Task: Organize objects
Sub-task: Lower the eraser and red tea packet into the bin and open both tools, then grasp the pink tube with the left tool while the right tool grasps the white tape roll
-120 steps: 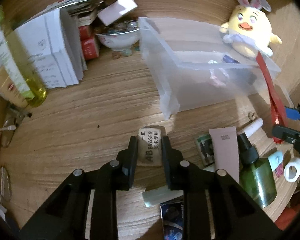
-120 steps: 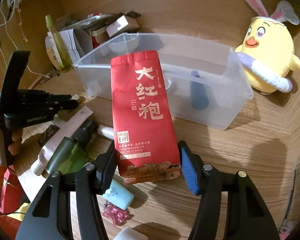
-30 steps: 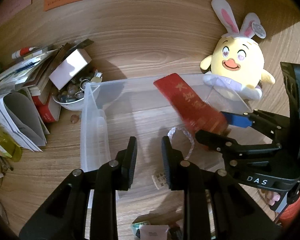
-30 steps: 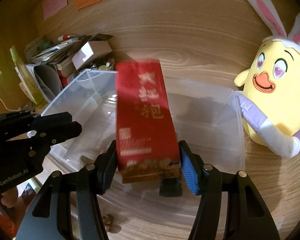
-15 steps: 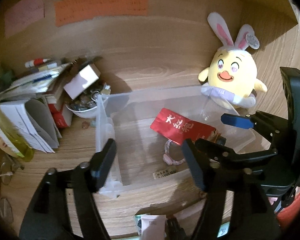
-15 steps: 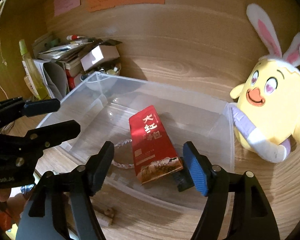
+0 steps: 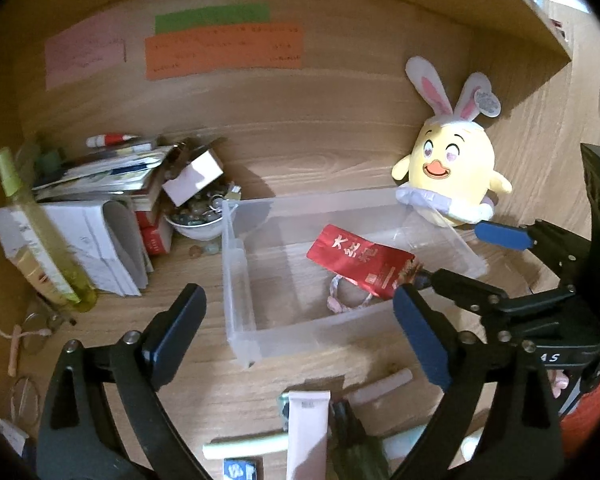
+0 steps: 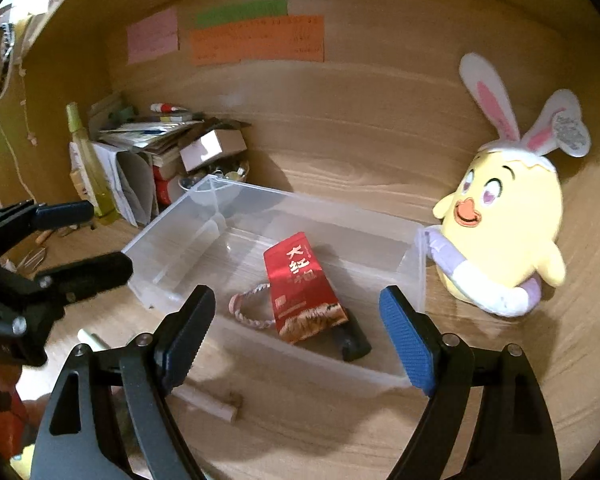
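Note:
A clear plastic bin (image 7: 240, 292) (image 8: 156, 252) stands on the wooden desk. Inside it lie a red tea packet (image 7: 360, 266) (image 8: 302, 292), a pink braided band (image 7: 336, 296) (image 8: 244, 312) and a dark object (image 8: 354, 342) partly under the packet. My left gripper (image 7: 300, 336) is open and empty in front of the bin; it also shows at the left of the right wrist view (image 8: 84, 240). My right gripper (image 8: 300, 332) is open and empty above the bin's near wall; it shows at the right of the left wrist view (image 7: 460, 256).
A yellow chick plush with rabbit ears (image 7: 448, 176) (image 8: 500, 232) leans by the bin's right end. Stacked papers, a bowl of stones (image 7: 198, 222) and a yellow-green bottle (image 7: 40, 232) crowd the left. Tubes and a green bottle (image 7: 308, 424) lie in front.
Both grippers have opened wider and pulled back from the bin. The red tea packet, released half a second ago, now lies flat in the bin.

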`<action>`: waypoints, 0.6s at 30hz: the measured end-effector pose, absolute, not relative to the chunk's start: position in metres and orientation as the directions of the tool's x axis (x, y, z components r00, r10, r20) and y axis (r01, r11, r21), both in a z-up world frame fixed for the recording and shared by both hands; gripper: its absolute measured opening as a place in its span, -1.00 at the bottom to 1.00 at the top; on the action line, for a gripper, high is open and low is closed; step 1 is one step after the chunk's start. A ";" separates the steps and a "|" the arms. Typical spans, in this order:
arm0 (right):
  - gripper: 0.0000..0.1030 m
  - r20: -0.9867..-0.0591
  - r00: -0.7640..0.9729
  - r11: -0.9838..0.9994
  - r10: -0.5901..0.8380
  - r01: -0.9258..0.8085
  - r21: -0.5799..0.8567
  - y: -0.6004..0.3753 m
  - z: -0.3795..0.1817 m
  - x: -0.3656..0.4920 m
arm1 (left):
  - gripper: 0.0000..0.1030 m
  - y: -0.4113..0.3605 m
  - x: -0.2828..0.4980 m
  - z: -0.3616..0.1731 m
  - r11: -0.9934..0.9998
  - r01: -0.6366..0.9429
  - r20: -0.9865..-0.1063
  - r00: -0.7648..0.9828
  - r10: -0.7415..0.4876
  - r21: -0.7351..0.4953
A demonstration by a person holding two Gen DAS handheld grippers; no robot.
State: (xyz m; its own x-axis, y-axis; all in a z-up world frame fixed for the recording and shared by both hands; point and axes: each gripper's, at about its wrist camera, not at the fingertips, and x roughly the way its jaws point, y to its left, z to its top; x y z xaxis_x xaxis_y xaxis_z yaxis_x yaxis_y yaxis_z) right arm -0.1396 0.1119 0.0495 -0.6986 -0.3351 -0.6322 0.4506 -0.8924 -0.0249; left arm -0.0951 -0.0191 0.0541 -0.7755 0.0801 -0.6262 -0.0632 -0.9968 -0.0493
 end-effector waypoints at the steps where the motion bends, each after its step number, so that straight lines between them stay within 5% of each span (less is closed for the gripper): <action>1: 0.60 -0.629 -0.701 -0.892 -0.336 0.452 -0.027 0.114 0.050 -0.135 | 0.87 -0.019 -0.090 0.055 -0.997 -0.057 -0.624 -0.778 0.071 -0.042; 18: 0.60 -0.634 -0.694 -0.895 -0.341 0.446 -0.007 0.145 0.034 -0.056 | 0.90 -0.037 -0.030 0.022 -0.999 0.033 -0.708 -0.706 -0.010 -0.018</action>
